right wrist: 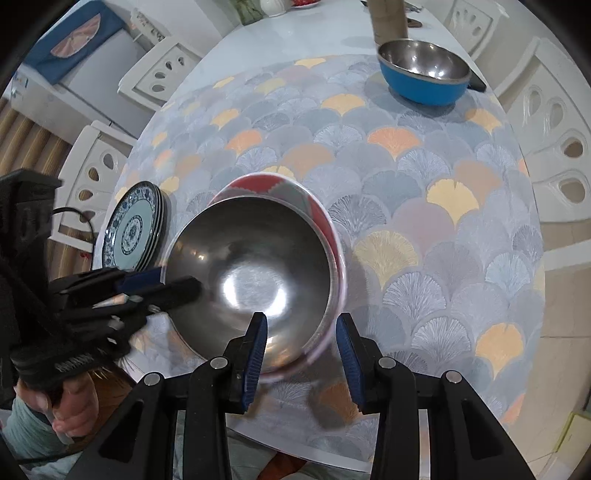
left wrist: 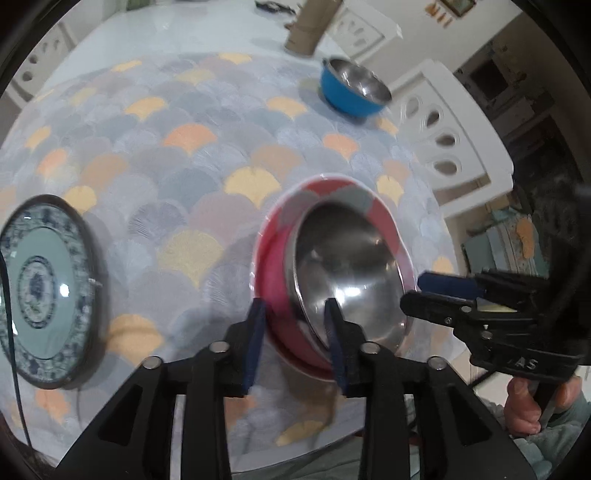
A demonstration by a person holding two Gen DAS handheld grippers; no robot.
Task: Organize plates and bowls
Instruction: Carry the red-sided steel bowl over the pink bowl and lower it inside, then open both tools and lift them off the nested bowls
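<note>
Left wrist view has the red bowl (left wrist: 275, 258) near the table's front edge, its steel inside (left wrist: 347, 269) facing the camera, tilted over on its side. The left gripper (left wrist: 295, 343) grips the bowl's near rim, one finger outside the red wall and one inside the steel. The right gripper (left wrist: 443, 291) reaches the opposite rim from the right; whether it pinches the rim cannot be told there. In the right wrist view its fingers (right wrist: 255, 350) straddle the near rim of the red bowl (right wrist: 325, 221), jaws apart with a gap on the outer side. The left gripper (right wrist: 162, 284) enters that view from the left, fingers over the rim. A stack of blue-patterned plates (left wrist: 40, 291) lies to the left on the table (left wrist: 184, 155). A blue bowl (left wrist: 351, 88) sits far back on the cloth, well apart from the rest, with a cardboard tube (left wrist: 310, 29) beyond it and white chairs (left wrist: 443, 136) around the table.
</note>
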